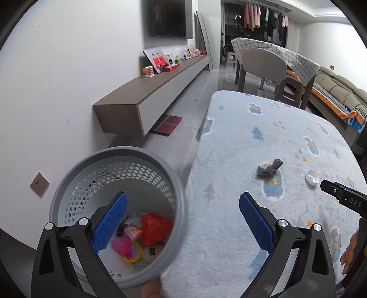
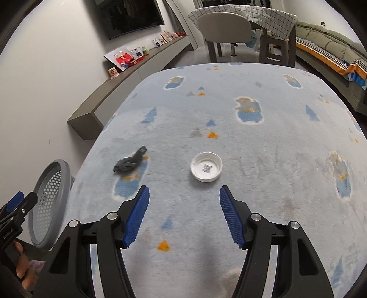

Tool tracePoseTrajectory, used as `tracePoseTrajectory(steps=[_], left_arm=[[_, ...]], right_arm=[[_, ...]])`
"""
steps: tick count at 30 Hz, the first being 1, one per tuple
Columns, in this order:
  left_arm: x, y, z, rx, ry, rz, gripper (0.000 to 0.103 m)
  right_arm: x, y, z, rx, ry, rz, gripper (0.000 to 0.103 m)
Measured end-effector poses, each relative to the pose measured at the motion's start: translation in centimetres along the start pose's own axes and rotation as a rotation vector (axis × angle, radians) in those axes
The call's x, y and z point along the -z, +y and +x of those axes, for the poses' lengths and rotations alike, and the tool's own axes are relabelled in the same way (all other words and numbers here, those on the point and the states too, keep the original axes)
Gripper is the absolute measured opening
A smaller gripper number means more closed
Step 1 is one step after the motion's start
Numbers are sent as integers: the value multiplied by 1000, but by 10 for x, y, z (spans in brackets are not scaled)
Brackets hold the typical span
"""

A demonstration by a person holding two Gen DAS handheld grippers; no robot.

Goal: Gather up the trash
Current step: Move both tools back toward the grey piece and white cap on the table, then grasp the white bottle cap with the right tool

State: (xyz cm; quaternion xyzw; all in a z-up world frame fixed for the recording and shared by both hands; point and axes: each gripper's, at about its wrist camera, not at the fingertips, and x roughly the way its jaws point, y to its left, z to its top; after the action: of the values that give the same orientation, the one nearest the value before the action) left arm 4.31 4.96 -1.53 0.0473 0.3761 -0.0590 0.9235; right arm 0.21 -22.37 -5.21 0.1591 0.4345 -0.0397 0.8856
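A grey perforated trash basket [image 1: 179, 183] stands beside the table's left edge and holds red, pink and yellow trash [image 1: 153, 229]; its rim shows in the right wrist view [image 2: 66, 174]. A crumpled dark grey scrap [image 2: 130, 160] and a white round lid [image 2: 206, 167] lie on the blue fleece-covered table [image 2: 263, 183]; both show in the left wrist view, the scrap [image 1: 269, 169] and the lid [image 1: 312, 177]. My left gripper [image 1: 183, 201] is open and empty over the basket's right rim. My right gripper [image 2: 183, 192] is open and empty, just short of the lid.
A low wall cabinet [image 1: 142, 100] with photo frames runs along the left wall under a TV [image 1: 169, 18]. A chair [image 1: 261, 66] and a dining table with a checked cloth [image 1: 286, 55] stand beyond the table. A sofa [image 1: 339, 89] is at the right.
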Motion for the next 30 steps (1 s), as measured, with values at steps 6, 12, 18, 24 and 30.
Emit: tracePoseTrajectory(steps=[6,12,18,24,30], left_arm=[[0,-9,4,16,9,15,96],[0,-16,8,17,19,40,96],[1,-22,11,21,25,61,96],[0,-23,15,19,37,70,96],[1,-26,18,17,45,83,96]], right_arm=[[0,-15,14,44,23,13,61],[-6,-13,28,92,24,-7,61],[-12,-13,41,114,33,-15,61],[-17,-7,54,123,50,-28,59],[-19,0,61,163,57,-61,49]])
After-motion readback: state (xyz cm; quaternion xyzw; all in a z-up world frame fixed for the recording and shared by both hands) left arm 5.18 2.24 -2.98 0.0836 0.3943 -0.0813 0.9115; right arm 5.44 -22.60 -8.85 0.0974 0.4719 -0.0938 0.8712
